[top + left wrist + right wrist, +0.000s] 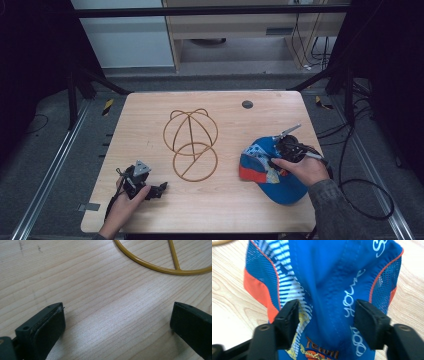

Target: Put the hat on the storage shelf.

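A blue cap (280,186) with orange trim and mesh panels lies on the right side of the wooden table (225,210). My right gripper (280,155) rests on top of it, held by a hand. In the right gripper view that gripper (327,315) is open, its jaws straddling a fold of the cap's blue crown (329,277). A gold wire hat stand (190,127) lies in the middle of the table. My left gripper (159,190) sits low at the front left, open over bare wood (100,290), with the stand's ring (160,268) just ahead of its jaws (117,322).
A dark round grommet (247,104) sits near the table's far edge. Black cables (370,200) trail off the right side onto the floor. A wooden shelf unit (240,30) stands behind the table. Grey tape (90,206) marks the front left corner.
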A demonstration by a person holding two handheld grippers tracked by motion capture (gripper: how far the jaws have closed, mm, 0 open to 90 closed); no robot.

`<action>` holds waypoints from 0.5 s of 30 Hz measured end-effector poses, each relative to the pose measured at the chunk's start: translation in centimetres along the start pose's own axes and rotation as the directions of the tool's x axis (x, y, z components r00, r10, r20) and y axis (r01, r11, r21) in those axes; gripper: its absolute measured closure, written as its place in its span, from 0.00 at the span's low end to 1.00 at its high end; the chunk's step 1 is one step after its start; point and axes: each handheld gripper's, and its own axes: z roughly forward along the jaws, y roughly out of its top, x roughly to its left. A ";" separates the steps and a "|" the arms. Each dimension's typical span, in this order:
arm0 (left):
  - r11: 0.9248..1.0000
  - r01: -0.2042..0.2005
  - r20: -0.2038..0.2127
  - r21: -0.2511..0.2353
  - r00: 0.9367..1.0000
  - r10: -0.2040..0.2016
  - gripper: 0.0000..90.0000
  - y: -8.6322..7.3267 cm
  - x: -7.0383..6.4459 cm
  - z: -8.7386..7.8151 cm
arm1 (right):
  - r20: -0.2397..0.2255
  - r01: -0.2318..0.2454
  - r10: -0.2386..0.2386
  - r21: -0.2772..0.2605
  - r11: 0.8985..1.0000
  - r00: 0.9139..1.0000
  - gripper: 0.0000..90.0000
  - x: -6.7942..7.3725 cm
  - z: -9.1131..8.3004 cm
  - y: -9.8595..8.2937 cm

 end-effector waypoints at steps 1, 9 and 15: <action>1.000 -0.001 0.000 0.000 1.000 0.001 0.00 0.0 0.0 0.0 | -0.010 -0.005 0.005 0.003 1.000 1.000 0.56 -0.2 0.2 0.1; 1.000 -0.001 0.000 0.000 1.000 0.001 0.00 0.0 0.0 0.0 | -0.065 0.002 -0.002 0.002 1.000 0.998 0.96 -0.4 0.2 0.1; 1.000 -0.002 0.000 0.000 1.000 0.002 0.00 0.0 0.0 0.0 | -0.084 0.005 -0.006 -0.011 1.000 0.996 0.99 -0.6 -0.6 -0.1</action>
